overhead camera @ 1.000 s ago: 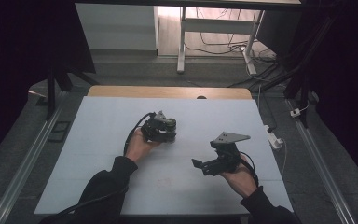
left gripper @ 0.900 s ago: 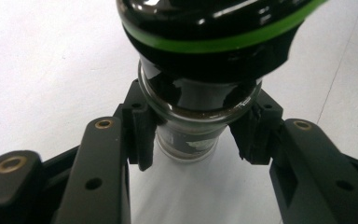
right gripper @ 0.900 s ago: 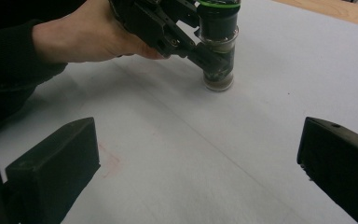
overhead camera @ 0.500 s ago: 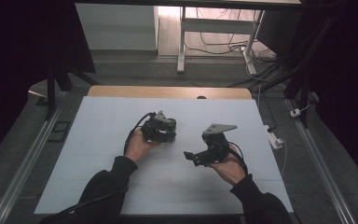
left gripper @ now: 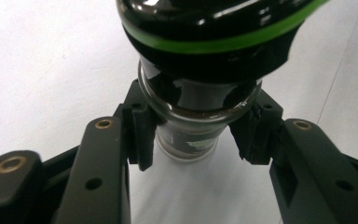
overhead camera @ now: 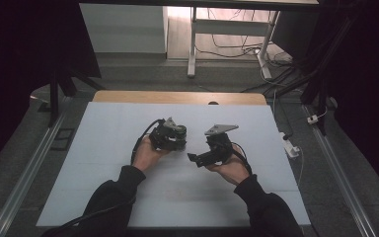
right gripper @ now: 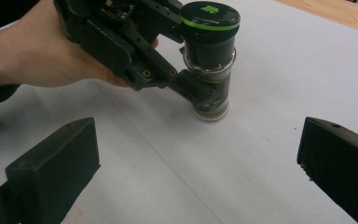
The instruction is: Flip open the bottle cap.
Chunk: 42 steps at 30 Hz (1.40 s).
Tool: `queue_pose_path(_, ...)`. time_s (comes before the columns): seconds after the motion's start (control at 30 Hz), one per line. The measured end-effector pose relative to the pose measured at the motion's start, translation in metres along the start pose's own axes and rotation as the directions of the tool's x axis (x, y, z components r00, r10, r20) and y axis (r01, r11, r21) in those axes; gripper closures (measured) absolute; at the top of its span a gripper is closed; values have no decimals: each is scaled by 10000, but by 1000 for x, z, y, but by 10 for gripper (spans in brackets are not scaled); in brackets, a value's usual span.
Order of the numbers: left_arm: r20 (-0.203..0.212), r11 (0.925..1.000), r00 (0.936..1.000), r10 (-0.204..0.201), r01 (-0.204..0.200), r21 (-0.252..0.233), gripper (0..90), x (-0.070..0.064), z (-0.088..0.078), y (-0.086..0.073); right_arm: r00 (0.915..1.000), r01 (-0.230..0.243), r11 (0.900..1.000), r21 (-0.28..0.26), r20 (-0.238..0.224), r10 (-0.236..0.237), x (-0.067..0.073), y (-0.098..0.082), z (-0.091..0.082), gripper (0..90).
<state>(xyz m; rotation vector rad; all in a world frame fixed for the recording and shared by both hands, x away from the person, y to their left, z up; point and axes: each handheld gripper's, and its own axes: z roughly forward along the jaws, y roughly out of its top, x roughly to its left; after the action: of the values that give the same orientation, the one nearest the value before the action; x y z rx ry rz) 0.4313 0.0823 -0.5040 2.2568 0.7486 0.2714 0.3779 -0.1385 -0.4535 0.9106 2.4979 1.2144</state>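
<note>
A glass jar (left gripper: 200,93) with a black lid and a green band stands upright on the white tabletop (overhead camera: 103,163). My left gripper (left gripper: 196,135) is shut on it, its pads (left gripper: 142,135) pressed on the glass below the lid. In the right gripper view the jar (right gripper: 209,60) stands ahead with the left gripper (right gripper: 200,91) clamped round its body, held by a hand (right gripper: 37,51). My right gripper (right gripper: 200,158) is open, its fingers (right gripper: 56,158) wide apart and bare, a short way from the jar. From above, the right gripper (overhead camera: 195,159) points left toward the left gripper (overhead camera: 180,138).
A wooden strip (overhead camera: 177,97) runs along the table's far edge. Metal rails (overhead camera: 24,168) flank both sides. Table legs and loose cables (overhead camera: 256,49) lie on the floor beyond. A white plug block (overhead camera: 290,147) lies just off the right edge.
The right hand has carried its open gripper leftward across the table, closer to the jar. The left gripper has stayed still, shut on the jar.
</note>
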Motion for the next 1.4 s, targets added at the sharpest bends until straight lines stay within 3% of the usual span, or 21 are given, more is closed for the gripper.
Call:
queue_pose_path(0.27,-14,10000,10000,-4,4,11,534,0,0,0,9998,159,9998,81,133,-160,-4,5,12,11)
queue_pose_path(0.4,-18,10000,10000,-7,7,6,534,0,0,0,9997,219,9997,79,100,-220,-6,7,16,83)
queue_pose_path(0.7,-10,10000,10000,-37,37,-17,534,0,0,0,9991,253,9995,167,-341,-247,-12,15,20,485)
queue_pose_path(0.87,-2,10000,10000,-13,13,-1,534,0,0,0,9970,580,9979,289,-539,-564,-11,19,26,723)
queue_pose_path(1.0,-10,10000,10000,-13,13,1,534,0,0,0,9963,491,9983,298,-714,-469,-11,22,31,864)
queue_pose_path(1.2,-13,10000,10000,-17,17,8,534,0,0,0,9946,493,9983,303,-933,-463,-10,25,39,889)
queue_pose_path(1.4,-34,10000,10000,5,-5,27,534,-1,0,0,9956,447,9985,320,-842,-419,-13,25,44,890)
